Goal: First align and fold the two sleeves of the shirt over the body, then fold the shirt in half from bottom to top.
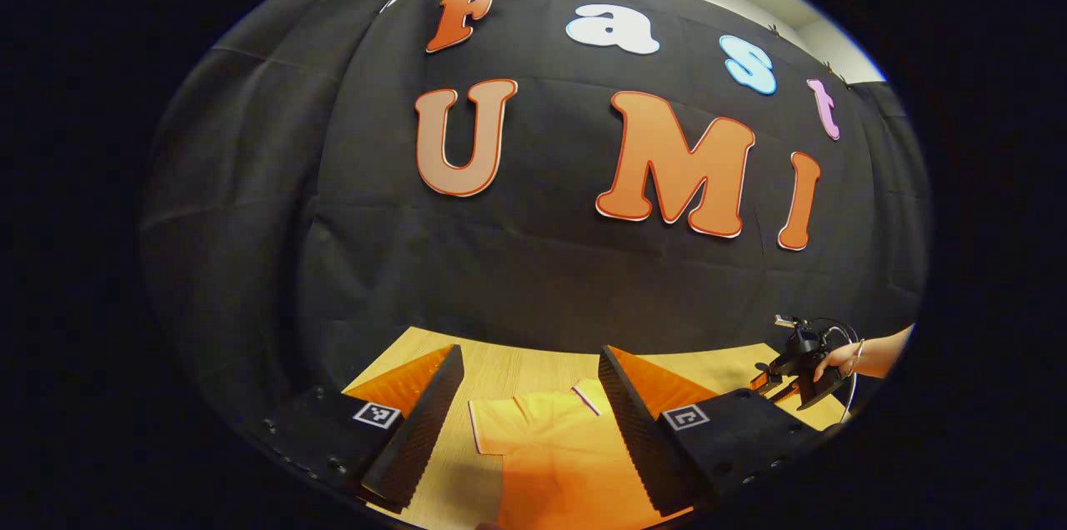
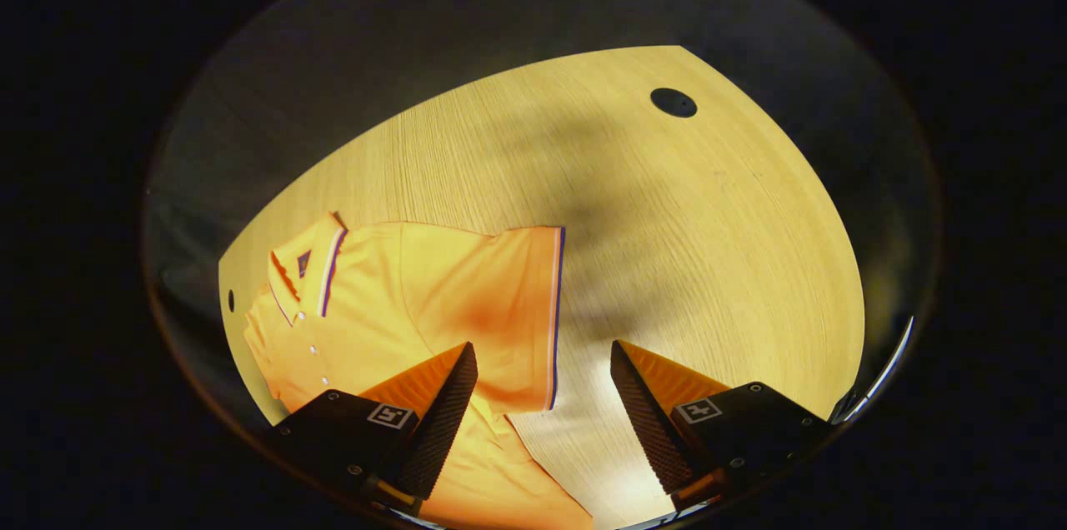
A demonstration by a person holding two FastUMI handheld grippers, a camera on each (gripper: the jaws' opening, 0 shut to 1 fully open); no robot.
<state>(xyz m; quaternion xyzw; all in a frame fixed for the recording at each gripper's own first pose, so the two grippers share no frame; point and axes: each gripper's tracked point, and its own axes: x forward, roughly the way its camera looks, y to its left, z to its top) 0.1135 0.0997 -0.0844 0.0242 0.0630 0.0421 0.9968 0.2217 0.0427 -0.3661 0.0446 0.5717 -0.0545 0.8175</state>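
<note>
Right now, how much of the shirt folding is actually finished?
Nothing looks folded yet. The orange shirt lies flat on the wooden table, and its sleeve is spread out to the side, not over the body. In hand: the right gripper hangs open above that sleeve's hem, gripping nothing; the left gripper is open too. Left: both sleeve folds, then the bottom-to-top fold.

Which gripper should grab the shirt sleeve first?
Probably the right gripper: it hangs open right over the sleeve of the shirt. The left gripper is open too, but looks mostly at the wall.
</note>
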